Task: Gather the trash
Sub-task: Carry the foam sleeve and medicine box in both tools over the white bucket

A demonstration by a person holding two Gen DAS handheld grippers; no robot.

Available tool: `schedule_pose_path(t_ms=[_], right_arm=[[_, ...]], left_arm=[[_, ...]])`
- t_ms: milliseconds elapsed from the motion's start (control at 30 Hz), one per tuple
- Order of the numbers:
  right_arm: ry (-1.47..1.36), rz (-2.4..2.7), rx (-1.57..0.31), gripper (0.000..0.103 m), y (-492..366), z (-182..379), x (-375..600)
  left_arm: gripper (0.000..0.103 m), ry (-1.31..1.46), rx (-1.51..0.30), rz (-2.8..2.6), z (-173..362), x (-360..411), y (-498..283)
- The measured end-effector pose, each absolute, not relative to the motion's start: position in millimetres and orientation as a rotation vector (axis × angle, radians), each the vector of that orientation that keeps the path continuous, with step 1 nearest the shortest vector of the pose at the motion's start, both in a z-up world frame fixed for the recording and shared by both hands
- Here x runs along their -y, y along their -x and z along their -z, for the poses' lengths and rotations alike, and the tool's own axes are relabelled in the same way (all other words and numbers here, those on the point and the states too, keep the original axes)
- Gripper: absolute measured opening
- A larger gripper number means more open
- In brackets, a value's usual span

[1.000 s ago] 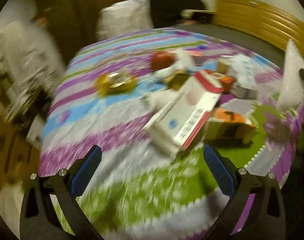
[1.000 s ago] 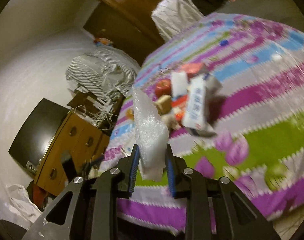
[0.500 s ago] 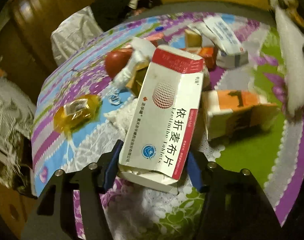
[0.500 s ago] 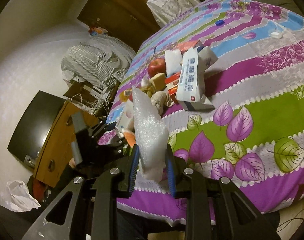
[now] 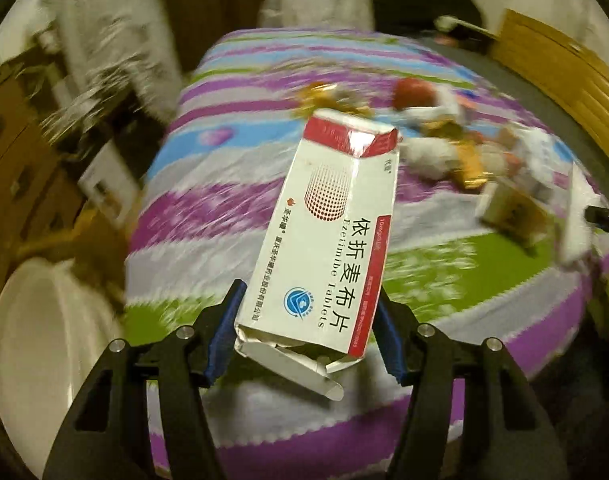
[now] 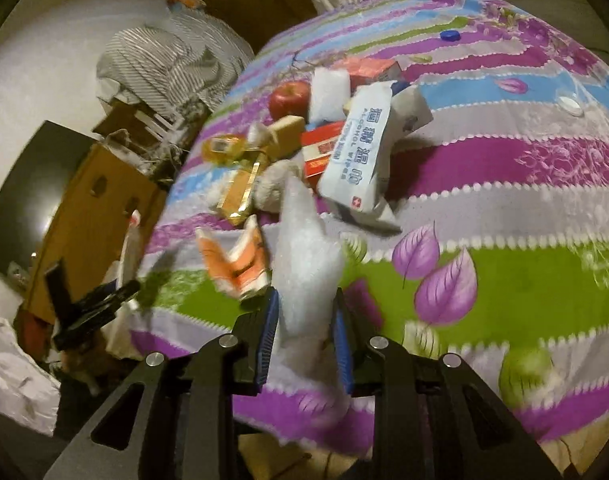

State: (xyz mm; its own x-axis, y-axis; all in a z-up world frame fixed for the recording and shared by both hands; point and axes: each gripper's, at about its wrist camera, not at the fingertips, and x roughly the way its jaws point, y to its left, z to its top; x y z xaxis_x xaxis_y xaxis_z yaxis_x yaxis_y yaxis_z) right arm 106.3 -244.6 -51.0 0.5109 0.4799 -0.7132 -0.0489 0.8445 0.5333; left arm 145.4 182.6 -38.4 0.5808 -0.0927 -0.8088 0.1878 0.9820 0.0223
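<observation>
My left gripper (image 5: 306, 334) is shut on a white and red tablet box (image 5: 328, 236), held above the table's near edge with its torn flap hanging down. My right gripper (image 6: 306, 340) is shut on a white bubble-wrap piece (image 6: 306, 268); that piece also shows in the left wrist view (image 5: 576, 220). On the striped, flowered tablecloth (image 6: 504, 216) lies a pile of trash: a white alcohol-wipes pack (image 6: 358, 160), an orange and white carton (image 6: 238, 260), a gold wrapper (image 6: 240, 192), a red box (image 6: 320, 148), a red apple (image 6: 290, 98).
A white bin or bag (image 5: 44, 340) sits low at the left, off the table. A wooden cabinet (image 6: 92, 208) and a dark screen (image 6: 24, 200) stand left of the table. A blue bottle cap (image 6: 449, 35) and a white cap (image 6: 570, 106) lie at the far side.
My left gripper closed on the tablet box, lifted it off the pile and swung it left towards the table's edge. My right gripper keeps hold of the bubble wrap and has moved closer over the table.
</observation>
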Motion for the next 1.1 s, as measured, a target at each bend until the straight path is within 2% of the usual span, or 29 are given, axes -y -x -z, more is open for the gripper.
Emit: schedule_pose_path(t_ms=[67, 100, 133, 167, 200, 333, 500, 567, 800, 833, 867, 900, 933, 967, 1000, 1033, 1100], right_arm=[[-0.508, -0.331, -0.986, 0.03, -117, 57, 244], [-0.517, -0.324, -0.98, 0.037, -120, 60, 244], [-0.525, -0.289, -0.97, 0.046, -121, 62, 245], [-0.515, -0.236, -0.961, 0.067, -121, 63, 246], [-0.507, -0.203, -0.952, 0.072, -119, 64, 246], [-0.387, -0.061, -0.836, 0.072, -85, 43, 232], [-0.337, 0.026, -0.774, 0.081, -57, 25, 209], [-0.326, 0.042, -0.801, 0.081, -54, 30, 196], [-0.252, 0.125, -0.881, 0.08, -76, 73, 167], [-0.255, 0.132, -0.879, 0.079, -76, 77, 169], [-0.259, 0.138, -0.873, 0.072, -78, 81, 172], [-0.263, 0.143, -0.87, 0.061, -78, 83, 173], [-0.273, 0.142, -0.867, 0.056, -79, 85, 178], [-0.279, 0.14, -0.864, 0.047, -78, 86, 180], [-0.284, 0.134, -0.86, 0.046, -78, 86, 183], [-0.295, 0.124, -0.849, 0.046, -76, 86, 185], [-0.307, 0.108, -0.83, 0.045, -72, 85, 190]], left_arm=[[0.058, -0.114, -0.946, 0.105, 48, -184, -150], [0.058, -0.111, -0.953, 0.085, 54, -183, -153], [0.058, -0.115, -0.951, 0.079, 57, -176, -157], [0.058, -0.122, -0.945, 0.072, 60, -173, -159], [0.059, -0.129, -0.939, 0.064, 63, -172, -159], [0.067, -0.104, -0.91, 0.083, 60, -176, -151], [0.081, -0.11, -0.833, 0.115, 45, -180, -133], [0.086, -0.143, -0.809, 0.109, 46, -177, -135], [0.086, -0.136, -0.836, 0.121, 61, -176, -154], [0.086, -0.152, -0.839, 0.114, 64, -175, -157], [0.086, -0.161, -0.846, 0.101, 68, -176, -160], [0.084, -0.161, -0.857, 0.088, 71, -177, -163], [0.072, -0.145, -0.875, 0.09, 75, -179, -166], [0.069, -0.127, -0.878, 0.091, 76, -181, -167], [0.059, -0.119, -0.873, 0.085, 74, -181, -166], [0.053, -0.109, -0.876, 0.083, 72, -181, -165], [0.051, -0.104, -0.87, 0.051, 67, -178, -161]])
